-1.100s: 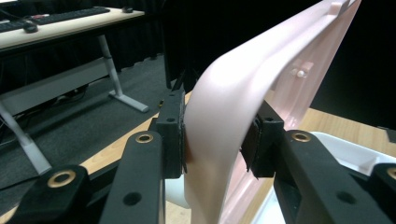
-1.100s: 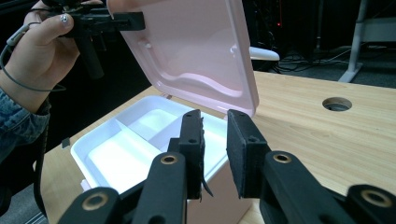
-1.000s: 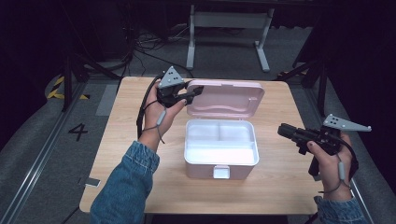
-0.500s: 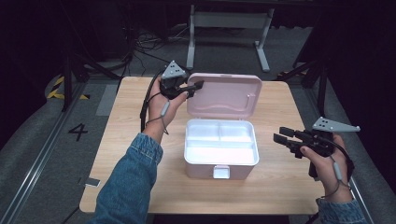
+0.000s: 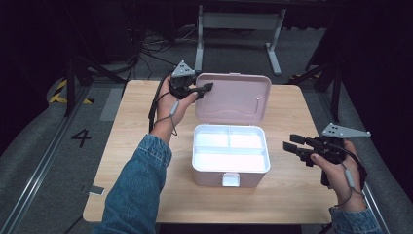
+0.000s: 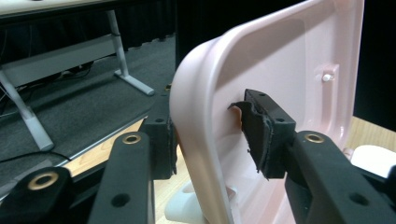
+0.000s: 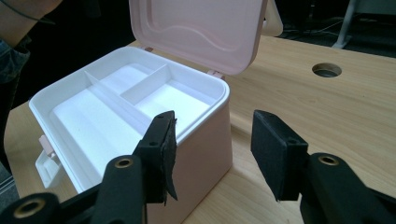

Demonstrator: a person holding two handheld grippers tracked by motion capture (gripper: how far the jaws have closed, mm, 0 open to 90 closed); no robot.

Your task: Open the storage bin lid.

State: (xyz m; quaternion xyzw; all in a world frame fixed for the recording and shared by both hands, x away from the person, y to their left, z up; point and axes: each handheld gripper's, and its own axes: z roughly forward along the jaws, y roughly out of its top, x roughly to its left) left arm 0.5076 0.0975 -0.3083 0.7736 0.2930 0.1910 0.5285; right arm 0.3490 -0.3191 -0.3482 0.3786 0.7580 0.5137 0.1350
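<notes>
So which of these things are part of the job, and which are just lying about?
In the job:
- pink lid, its edge between the left hand-held gripper jaws
- white box
- right hand-held gripper, open

Lying about:
- metal frame
- floor cables

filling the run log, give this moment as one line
left gripper: jaws just opening, astride lid edge | right gripper: jaws just opening, nothing between | box: open, tray bare

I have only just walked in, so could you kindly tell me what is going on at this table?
A person works a pink plastic storage box on the light wooden table. The left tongs straddle the edge of its raised pink lid, their jaws just opening, pads apart from it. The right tongs hang open beside the box. The white divided tray lies bare.
</notes>
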